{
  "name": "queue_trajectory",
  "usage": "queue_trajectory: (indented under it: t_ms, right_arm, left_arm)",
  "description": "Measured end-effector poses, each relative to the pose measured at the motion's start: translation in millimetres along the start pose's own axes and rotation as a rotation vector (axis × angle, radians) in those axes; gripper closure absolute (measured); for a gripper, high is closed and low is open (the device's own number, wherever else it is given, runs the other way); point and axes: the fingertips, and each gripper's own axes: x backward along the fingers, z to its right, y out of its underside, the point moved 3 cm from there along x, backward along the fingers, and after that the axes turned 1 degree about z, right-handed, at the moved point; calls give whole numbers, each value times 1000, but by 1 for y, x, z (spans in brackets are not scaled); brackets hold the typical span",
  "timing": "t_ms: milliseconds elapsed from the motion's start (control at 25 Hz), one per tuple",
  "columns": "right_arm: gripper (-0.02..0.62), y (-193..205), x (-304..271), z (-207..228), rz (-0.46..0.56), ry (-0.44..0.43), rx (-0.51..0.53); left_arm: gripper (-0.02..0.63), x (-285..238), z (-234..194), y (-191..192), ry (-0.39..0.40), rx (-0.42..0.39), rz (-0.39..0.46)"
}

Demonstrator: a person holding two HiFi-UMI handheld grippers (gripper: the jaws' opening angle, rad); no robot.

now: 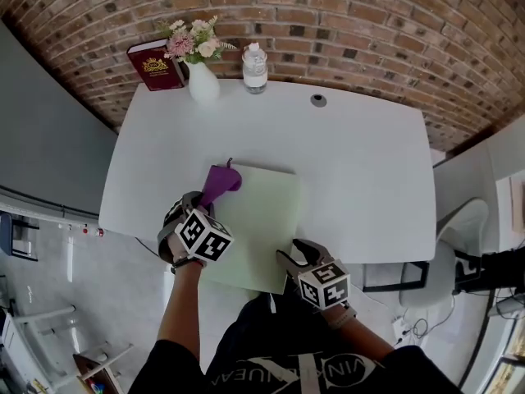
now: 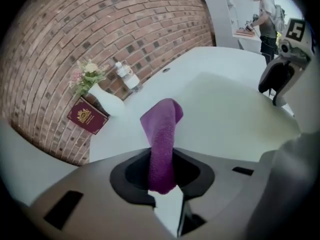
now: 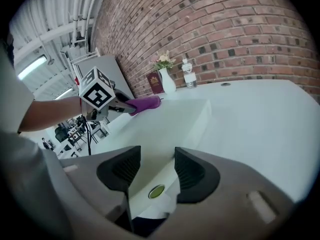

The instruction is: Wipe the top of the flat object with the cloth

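While the left gripper clamps the purple cloth over the upper-left corner of the pale green board, the right gripper, jaws apart and empty, seemingly rests at its lower edge.

There is one white counter, and on it one pale green flat object, one purple cloth, one dark red book, one white vase of flowers and one clear bottle. Two grippers are in view: the left hand-held gripper and the right hand-held gripper.
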Motion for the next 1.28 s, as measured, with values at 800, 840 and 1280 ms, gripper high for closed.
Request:
queue_trajectory:
  t_ms: [800, 840, 1280]
  right_arm:
    - [380, 2, -3, 5, 57, 62, -26]
    - [380, 3, -4, 5, 62, 64, -27]
    - [380, 4, -5, 6, 91, 72, -18]
  left_arm:
    - [525, 16, 110, -55, 235, -169, 206]
    - [525, 18, 117, -60, 254, -182, 220]
    - [525, 35, 170, -93, 390, -259, 309]
